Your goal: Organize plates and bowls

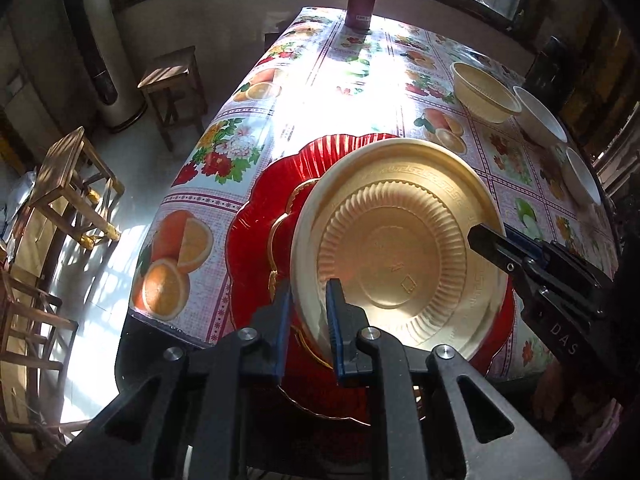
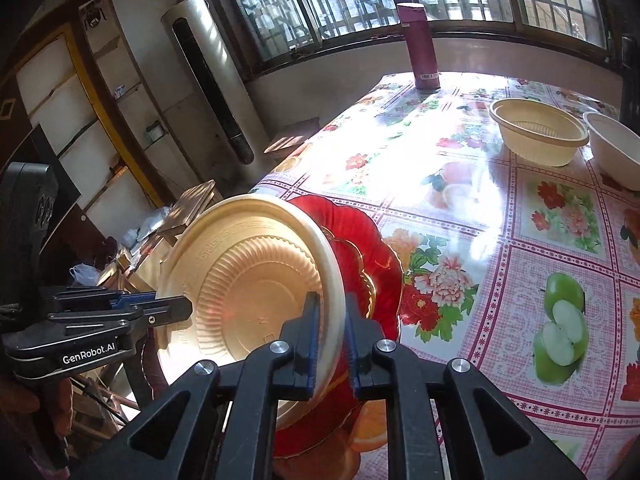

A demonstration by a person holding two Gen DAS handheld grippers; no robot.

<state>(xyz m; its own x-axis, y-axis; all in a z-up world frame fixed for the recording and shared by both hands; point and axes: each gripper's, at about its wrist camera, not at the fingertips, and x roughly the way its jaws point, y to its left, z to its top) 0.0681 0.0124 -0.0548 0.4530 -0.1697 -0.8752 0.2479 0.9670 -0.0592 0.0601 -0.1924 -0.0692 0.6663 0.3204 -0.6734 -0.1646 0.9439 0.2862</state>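
Gold plate over red plate, both grippers at its rim

Gold plate (image 1: 400, 248) sits tilted on the red scalloped plate (image 1: 256, 216) at the near end of the table (image 1: 360, 80). Left gripper (image 1: 308, 300) straddles one rim, right gripper (image 2: 332, 312) the opposite rim. Both jaw pairs stand slightly parted, pads beside the rim, not clamped. Cream bowl (image 2: 538, 130) and white bowl (image 2: 616, 152) stand well apart, beyond.
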